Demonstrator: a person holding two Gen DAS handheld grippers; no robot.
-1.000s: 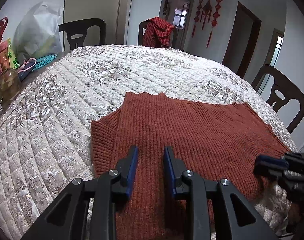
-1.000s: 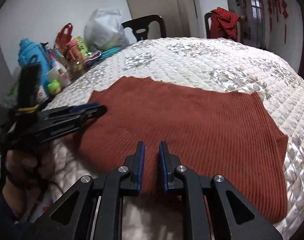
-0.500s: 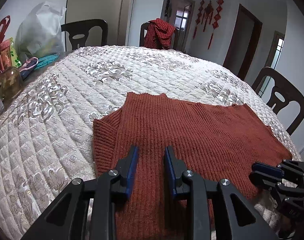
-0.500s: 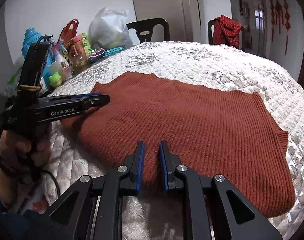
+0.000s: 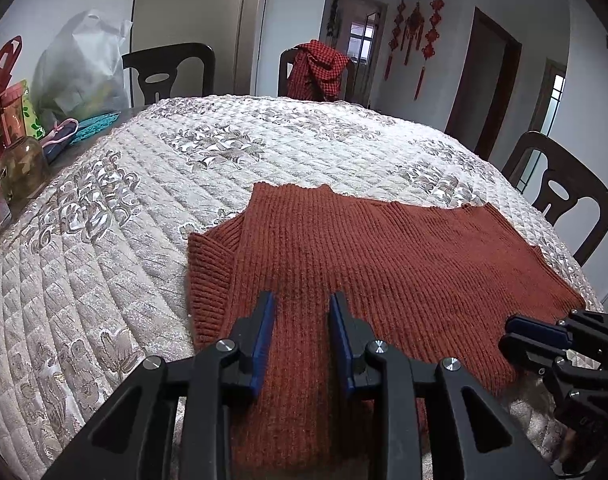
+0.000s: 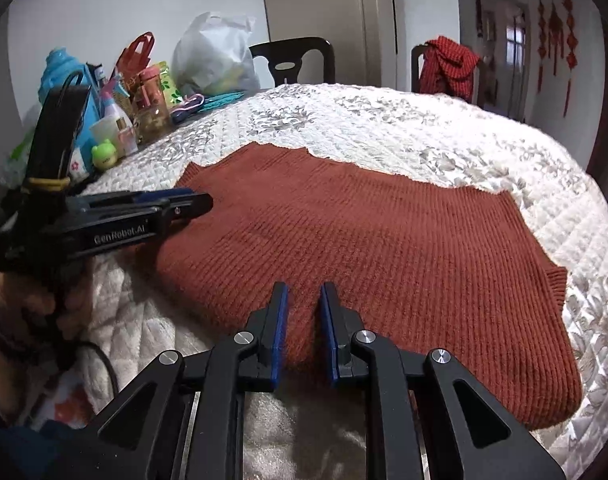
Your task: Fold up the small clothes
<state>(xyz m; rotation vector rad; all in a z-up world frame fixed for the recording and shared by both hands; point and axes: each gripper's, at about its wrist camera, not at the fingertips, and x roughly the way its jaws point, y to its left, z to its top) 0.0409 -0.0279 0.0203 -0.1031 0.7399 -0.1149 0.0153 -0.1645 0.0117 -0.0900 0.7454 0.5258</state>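
Quilted table [image 5: 103,220]: one rust sweater [image 5: 384,264], two chairs [image 6: 291,60].

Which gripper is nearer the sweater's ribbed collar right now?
Left. The left gripper hangs open over the sweater just beside the ribbed collar. The right gripper, also open, is over the near edge further toward the sweater's other end.

Rust-red ribbed knit sweater [image 5: 368,264], flat on quilt [image 5: 103,216]
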